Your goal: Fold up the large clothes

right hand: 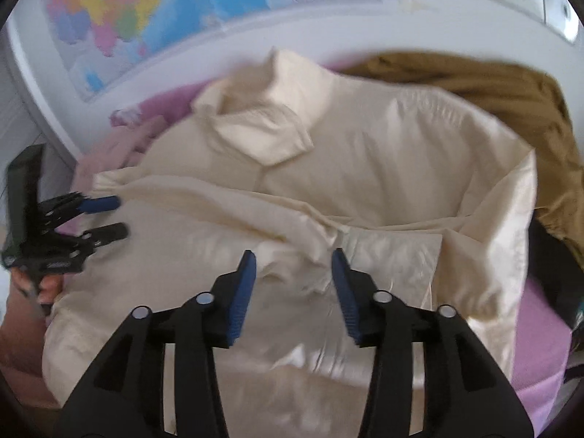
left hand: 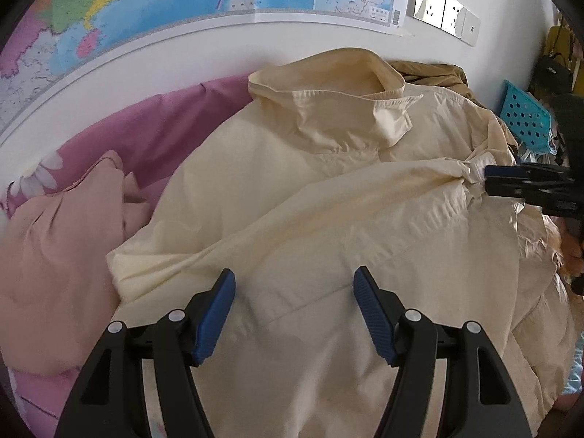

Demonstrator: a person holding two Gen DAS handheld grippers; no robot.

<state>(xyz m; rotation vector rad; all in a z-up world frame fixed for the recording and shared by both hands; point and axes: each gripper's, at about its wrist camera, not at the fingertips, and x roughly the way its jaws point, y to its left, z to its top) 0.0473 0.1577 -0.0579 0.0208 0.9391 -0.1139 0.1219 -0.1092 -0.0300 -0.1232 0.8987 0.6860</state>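
A large cream shirt [left hand: 328,189] lies spread on the pink bed, collar [left hand: 328,84] toward the wall. It also shows in the right wrist view [right hand: 365,168]. My left gripper [left hand: 294,292] is open and empty, just above the shirt's lower body. In the left wrist view my right gripper [left hand: 487,179] looks pinched on a bunched fold of a sleeve at the shirt's right side. In its own blurred view, my right gripper [right hand: 294,266] has its jaws apart with a crumpled fold between them. The left gripper [right hand: 120,217] shows there at the shirt's left edge.
A pink quilt [left hand: 62,237] is heaped to the left on the purple sheet [left hand: 153,135]. A brown garment [right hand: 492,87] lies behind the shirt on the right. A turquoise basket [left hand: 525,116] stands at far right. A map [left hand: 146,3] and sockets [left hand: 441,7] are on the wall.
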